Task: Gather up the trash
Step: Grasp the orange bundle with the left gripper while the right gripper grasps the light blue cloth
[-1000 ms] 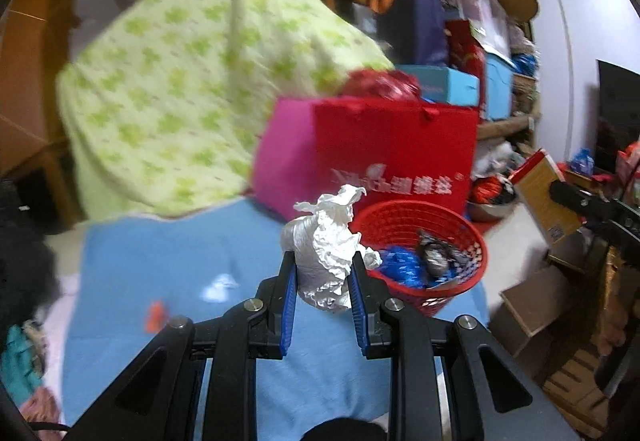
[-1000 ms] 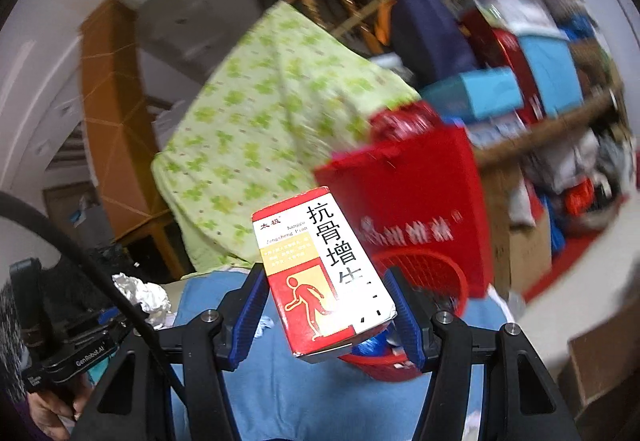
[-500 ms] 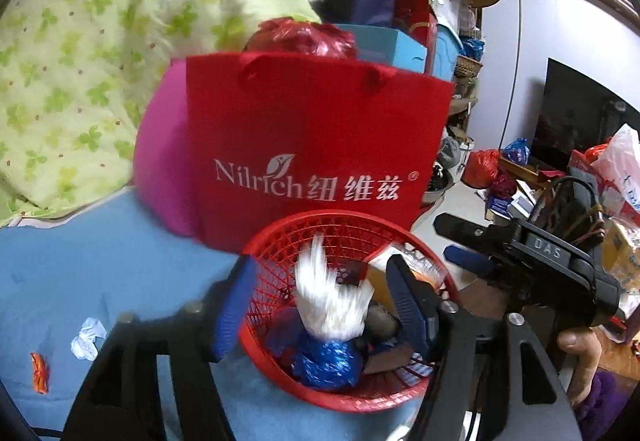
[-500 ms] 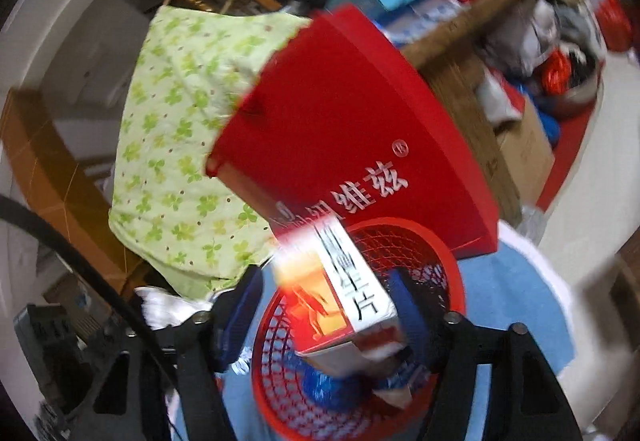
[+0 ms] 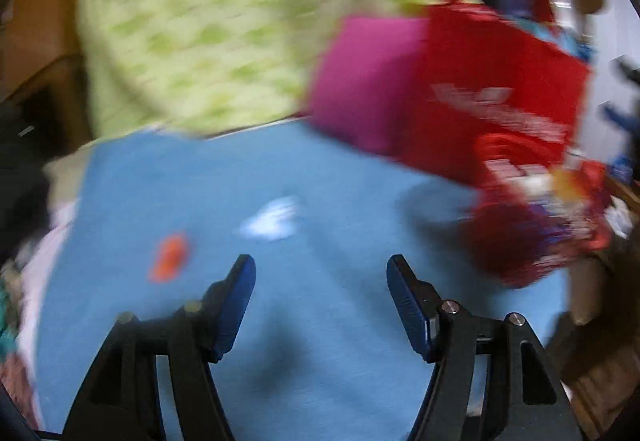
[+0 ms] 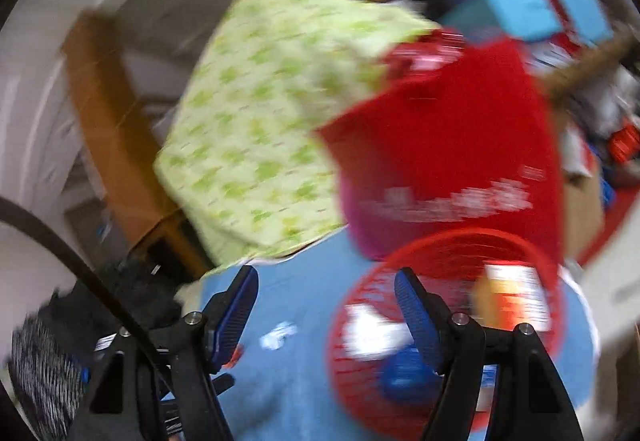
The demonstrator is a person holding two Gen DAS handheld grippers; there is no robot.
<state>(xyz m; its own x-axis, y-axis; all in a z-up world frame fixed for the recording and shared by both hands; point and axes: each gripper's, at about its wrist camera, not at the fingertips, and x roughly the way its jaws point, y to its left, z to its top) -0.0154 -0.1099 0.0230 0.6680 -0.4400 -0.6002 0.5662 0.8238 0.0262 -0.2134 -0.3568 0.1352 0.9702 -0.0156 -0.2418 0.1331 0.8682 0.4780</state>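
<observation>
— Starting nearest: how do the tongs stand?

— Both are spread wide with nothing between the blue pads. The left gripper (image 5: pixel 321 275) hangs over the blue cloth (image 5: pixel 328 361), and the right gripper (image 6: pixel 325 287) sits above the same cloth, its right finger crossing the near edge of the red basket (image 6: pixel 400 273).

— What trash lies on the cloth?

— A white scrap (image 5: pixel 274 219) just ahead of the left gripper, and an orange scrap (image 5: pixel 170 257) to its left, the two apart from each other. Both pictures are smeared, so I cannot tell their shapes.

— And the basket?

— It stands on the right part of the cloth. Inside it, in the right wrist view, are a crumpled white wad (image 6: pixel 370 333), a blue wrapper (image 6: pixel 404 377) and a red and white box (image 6: pixel 514 293). In the left wrist view the basket is only a red blur at the right.

— Farther back?

— A red bag with white lettering (image 6: pixel 460 145) rises directly behind the basket, a pink bag (image 5: pixel 364 85) at its left side. Behind them hangs a green patterned sheet (image 5: pixel 224 37).
</observation>
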